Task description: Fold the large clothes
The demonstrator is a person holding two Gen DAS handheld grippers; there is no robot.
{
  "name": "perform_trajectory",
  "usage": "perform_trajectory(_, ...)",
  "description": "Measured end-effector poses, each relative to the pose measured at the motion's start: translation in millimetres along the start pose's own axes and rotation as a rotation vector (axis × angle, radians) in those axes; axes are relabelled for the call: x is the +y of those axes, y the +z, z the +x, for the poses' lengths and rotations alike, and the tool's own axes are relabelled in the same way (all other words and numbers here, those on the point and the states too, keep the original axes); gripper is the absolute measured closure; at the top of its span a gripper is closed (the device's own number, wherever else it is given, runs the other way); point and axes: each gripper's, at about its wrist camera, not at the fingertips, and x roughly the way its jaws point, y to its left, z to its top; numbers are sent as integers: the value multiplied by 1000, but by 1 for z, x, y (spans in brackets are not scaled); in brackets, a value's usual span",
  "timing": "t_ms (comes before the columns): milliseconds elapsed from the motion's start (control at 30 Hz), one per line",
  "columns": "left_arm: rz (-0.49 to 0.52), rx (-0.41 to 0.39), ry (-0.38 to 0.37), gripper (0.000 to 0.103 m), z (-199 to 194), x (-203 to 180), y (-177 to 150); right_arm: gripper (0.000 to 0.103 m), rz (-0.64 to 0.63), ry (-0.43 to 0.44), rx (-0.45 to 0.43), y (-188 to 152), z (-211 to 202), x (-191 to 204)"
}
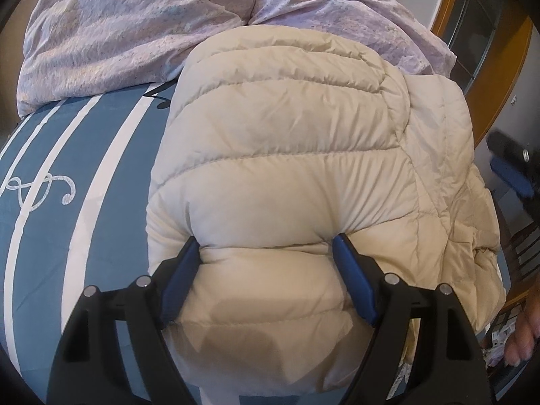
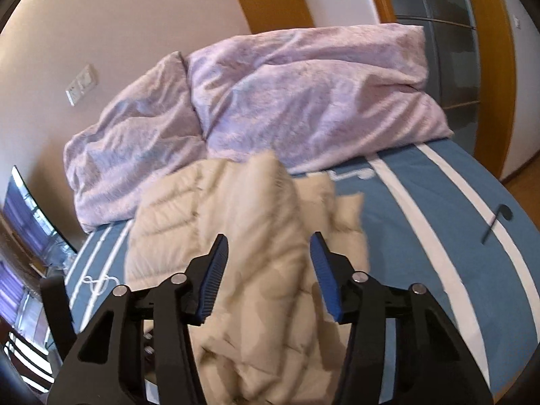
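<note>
A cream quilted puffer jacket (image 1: 297,155) lies bunched on the blue bed cover (image 1: 81,175). My left gripper (image 1: 266,243) is open wide, its blue fingers (image 1: 179,276) pressed into the near puffy edge of the jacket, one on each side of a bulge. In the right wrist view the jacket (image 2: 256,236) looks blurred and partly raised. My right gripper (image 2: 266,239) is open above it with jacket fabric between the fingers, and whether it touches is unclear. The right gripper also shows at the far right edge of the left wrist view (image 1: 509,165).
A crumpled lilac duvet (image 1: 135,27) lies at the back of the bed, also in the right wrist view (image 2: 270,101). A wood-framed glass door (image 2: 449,54) stands behind. A window (image 2: 30,216) is at left. A chair (image 1: 523,246) stands off the bed's right.
</note>
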Motion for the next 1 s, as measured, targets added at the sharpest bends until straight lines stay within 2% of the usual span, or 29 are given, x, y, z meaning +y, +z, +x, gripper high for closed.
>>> perform_trajectory(133,8,-4,4,24,1,-3,0,58,-20,46,12,6,16,9)
perform_trajectory(233,12,-5,2,24,2,-4,0,61,-23,39,34,3,29,9)
perform_trajectory(367,8,-5,-7,23,3,-3,1,68,4,-8,84,-7,46,-5)
perform_trajectory(533,18,-10,-8,22,4,-6,0,73,21,-61,131,-21,59,-21)
perform_trajectory(1000,57,-24,-21,18,6,-18,-1,76,-8,-183,188,-39,80,-38)
